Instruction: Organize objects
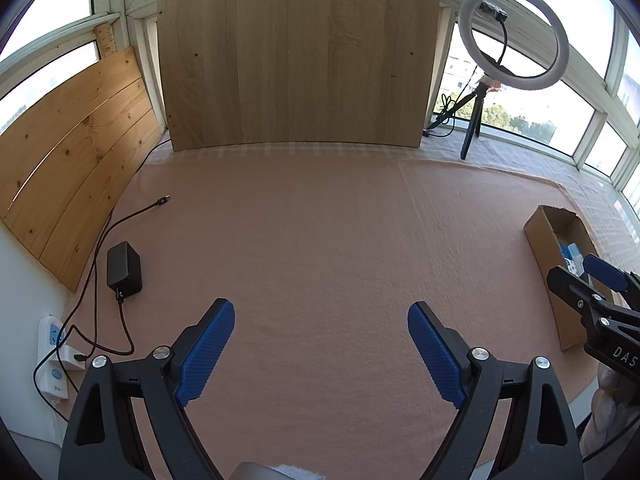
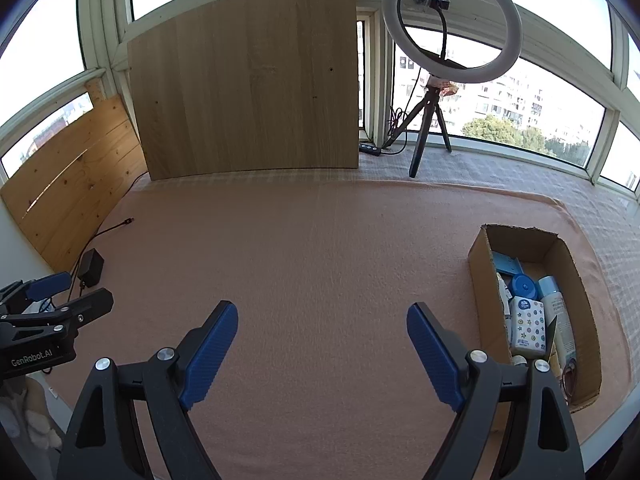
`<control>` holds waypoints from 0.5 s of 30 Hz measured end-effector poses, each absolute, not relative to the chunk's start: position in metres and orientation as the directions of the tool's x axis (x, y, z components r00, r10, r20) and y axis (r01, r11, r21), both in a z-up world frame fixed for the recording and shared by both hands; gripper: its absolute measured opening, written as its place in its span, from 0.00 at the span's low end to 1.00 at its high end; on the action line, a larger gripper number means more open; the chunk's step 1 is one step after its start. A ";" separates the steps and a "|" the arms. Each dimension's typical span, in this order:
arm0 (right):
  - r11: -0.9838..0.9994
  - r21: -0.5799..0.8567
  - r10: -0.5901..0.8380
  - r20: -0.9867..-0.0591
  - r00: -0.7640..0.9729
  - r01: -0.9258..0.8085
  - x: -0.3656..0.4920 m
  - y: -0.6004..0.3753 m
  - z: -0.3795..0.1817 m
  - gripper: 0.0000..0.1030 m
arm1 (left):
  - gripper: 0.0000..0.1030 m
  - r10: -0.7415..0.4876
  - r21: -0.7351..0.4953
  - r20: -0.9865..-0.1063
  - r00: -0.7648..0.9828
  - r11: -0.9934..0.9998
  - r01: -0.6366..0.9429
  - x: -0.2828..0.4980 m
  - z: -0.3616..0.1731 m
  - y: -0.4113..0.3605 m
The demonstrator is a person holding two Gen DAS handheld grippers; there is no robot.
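A brown cardboard box [image 2: 480, 264] with an open top lies on the right of the pink-covered surface [image 2: 320, 248], near its front edge. Inside it are a blue-capped jar [image 2: 524, 285], a white pack with coloured stars [image 2: 528, 329], a pale bottle [image 2: 558, 312] lying on its side and a blue carton [image 2: 507, 266] at the far end. More small items lie under and beside these, too crowded to make out.

The left claw [image 1: 320, 344] stands wide over bare cloth, holding nothing. The right claw [image 2: 322, 346] is also wide and empty, just left of the box.

In the left wrist view the box [image 1: 544, 240] is partly hidden behind the right claw, and its contents barely show. A black adapter [image 1: 124, 268] with its cable lies at the left edge; a ring light [image 2: 452, 24] stands at the back.
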State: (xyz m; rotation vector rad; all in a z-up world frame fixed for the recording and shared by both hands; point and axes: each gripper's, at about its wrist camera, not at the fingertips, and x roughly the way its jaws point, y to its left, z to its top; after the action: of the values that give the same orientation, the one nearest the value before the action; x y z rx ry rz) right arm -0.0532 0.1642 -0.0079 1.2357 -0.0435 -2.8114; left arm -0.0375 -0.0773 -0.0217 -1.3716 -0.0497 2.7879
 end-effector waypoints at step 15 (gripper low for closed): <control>-0.997 0.055 -0.075 -0.740 -0.668 0.051 -0.053 0.162 -0.012 0.81 | 0.88 0.056 -0.045 -0.794 -0.605 -0.998 -0.033 -0.041 -0.027 -0.080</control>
State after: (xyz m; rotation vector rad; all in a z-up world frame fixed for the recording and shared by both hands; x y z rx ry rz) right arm -0.0534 0.1623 -0.0118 1.2472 -0.0457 -2.8073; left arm -0.0405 -0.0805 -0.0267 -1.3718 -0.0393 2.7704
